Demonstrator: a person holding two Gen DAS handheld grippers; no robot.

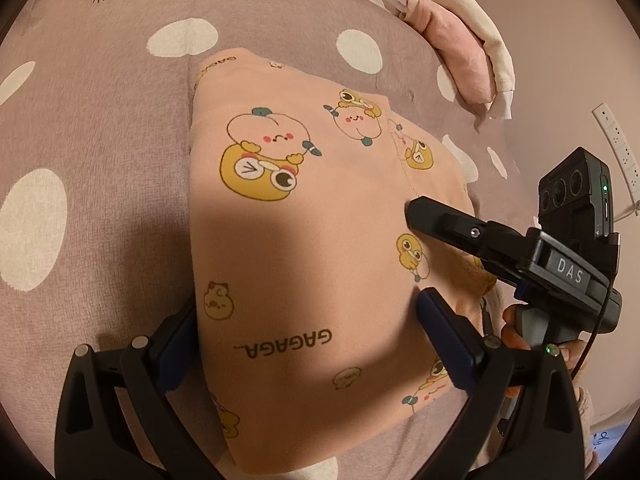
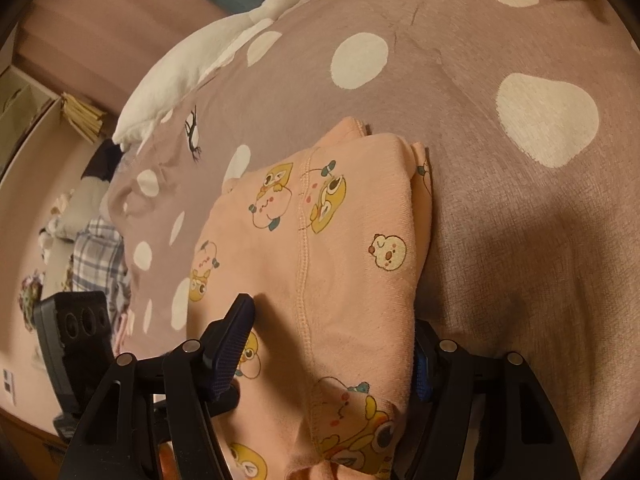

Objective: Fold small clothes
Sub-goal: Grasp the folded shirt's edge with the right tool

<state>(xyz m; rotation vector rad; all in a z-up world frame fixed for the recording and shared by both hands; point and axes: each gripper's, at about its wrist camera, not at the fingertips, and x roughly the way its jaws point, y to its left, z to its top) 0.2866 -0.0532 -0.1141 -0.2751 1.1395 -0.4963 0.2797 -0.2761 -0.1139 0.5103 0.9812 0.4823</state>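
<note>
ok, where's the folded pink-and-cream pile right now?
In the left wrist view, the folded pink-and-cream pile sits upper right on the polka-dot bedspread, beyond the peach cartoon-print garment.

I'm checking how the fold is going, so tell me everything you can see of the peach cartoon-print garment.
The peach garment is soft knit, printed with yellow ducks, blushing peach characters and "GAGAGA" lettering, with a stitched seam. It lies folded in layers on the spotted mauve bedspread. The left claw and right claw each straddle it, fingers wide apart.

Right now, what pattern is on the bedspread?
White polka dots on mauve bedspread; clearest in the right wrist view.
</note>
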